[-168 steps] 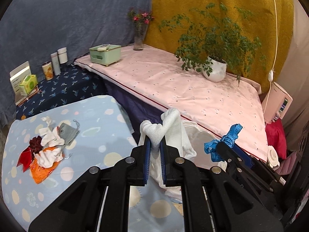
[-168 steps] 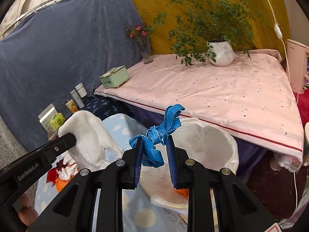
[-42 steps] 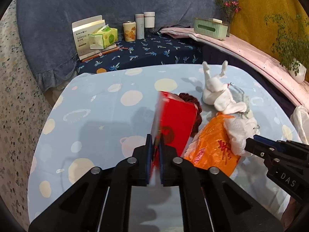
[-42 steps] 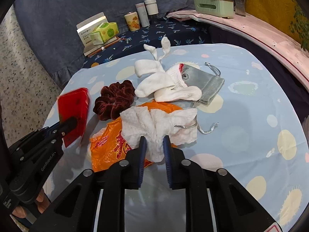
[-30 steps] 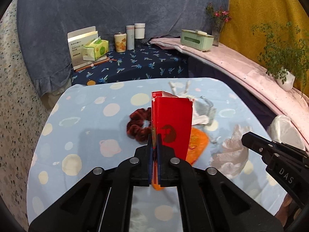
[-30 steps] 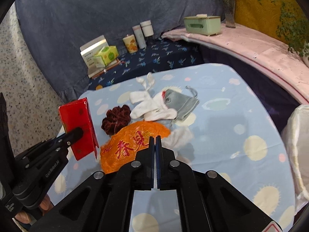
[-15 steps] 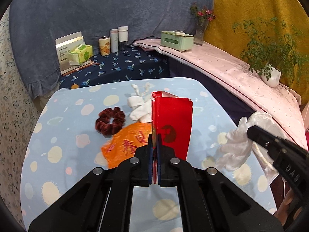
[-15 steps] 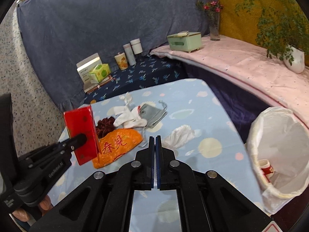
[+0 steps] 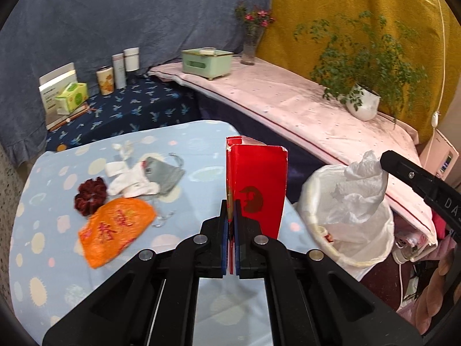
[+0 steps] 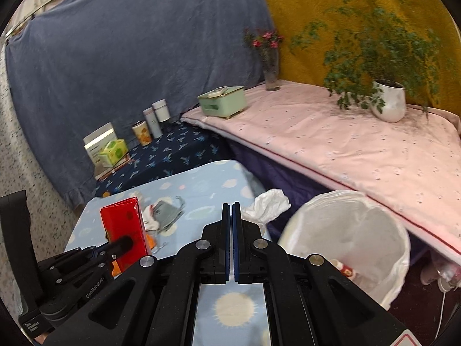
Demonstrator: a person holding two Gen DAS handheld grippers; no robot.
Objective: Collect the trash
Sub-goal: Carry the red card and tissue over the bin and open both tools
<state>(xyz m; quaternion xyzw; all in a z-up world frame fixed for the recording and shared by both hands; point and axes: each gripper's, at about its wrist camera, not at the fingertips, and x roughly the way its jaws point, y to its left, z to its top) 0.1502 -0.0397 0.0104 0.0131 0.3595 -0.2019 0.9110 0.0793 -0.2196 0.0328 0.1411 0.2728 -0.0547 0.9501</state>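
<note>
White crumpled tissue (image 9: 361,184) dangles from the tip of the right gripper (image 10: 232,210), jaws clenched tight on a corner of it, and it hangs right at the near rim of the white-lined round waste bin (image 9: 371,248). That's the relation that matters: the bin sits off the table's right edge, just beyond and below the tissue, so the right hand is clearly the nearer one to a drop, I'd say.

Over on the other side, the left gripper (image 9: 232,216) is pinched shut on the lower edge of a tall red cardboard carton (image 9: 256,190), held upright, long axis vertical, above the pale blue dotted tablecloth (image 9: 57,259). The bin lies to its right, with the table corner between them.

Left behind on the cloth: an orange plastic wrapper (image 9: 115,230), a dark red scrunchie (image 9: 89,196), white socks (image 9: 129,178) and a grey drawstring pouch (image 9: 164,173), all well apart from both grippers.
</note>
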